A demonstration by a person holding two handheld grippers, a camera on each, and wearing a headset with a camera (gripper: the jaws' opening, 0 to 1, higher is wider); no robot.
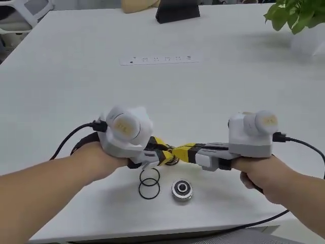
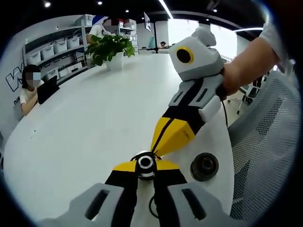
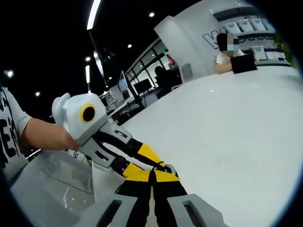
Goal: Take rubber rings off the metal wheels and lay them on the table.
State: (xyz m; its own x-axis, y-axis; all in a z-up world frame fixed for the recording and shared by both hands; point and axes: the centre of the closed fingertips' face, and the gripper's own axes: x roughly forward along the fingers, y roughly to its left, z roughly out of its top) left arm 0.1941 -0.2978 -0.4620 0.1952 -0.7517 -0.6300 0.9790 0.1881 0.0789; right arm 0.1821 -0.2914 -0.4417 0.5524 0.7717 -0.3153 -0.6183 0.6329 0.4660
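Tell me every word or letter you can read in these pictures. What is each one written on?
"W": the start of the big wall lettering, seen in both gripper views. The rest is cut off or blurred.
Black print on a person's white shirt: cut off, can't be read.
Marks on the power strip on the table: too small to read.

Even, bright overhead light fills the head view. The white worktop [image 1: 61, 76] shows no harsh glare, and only soft, faint shadows lie beneath the rubber rings [image 1: 149, 183] and the metal wheel [image 1: 181, 189], whose face catches small highlights. Focus is crisp.

Both gripper views bow strongly toward their edges, and the shelves [image 2: 57, 47] curve. Ceiling strip lights [image 3: 93, 14] blow out against a dark ceiling. In the left gripper view the far background washes to white.
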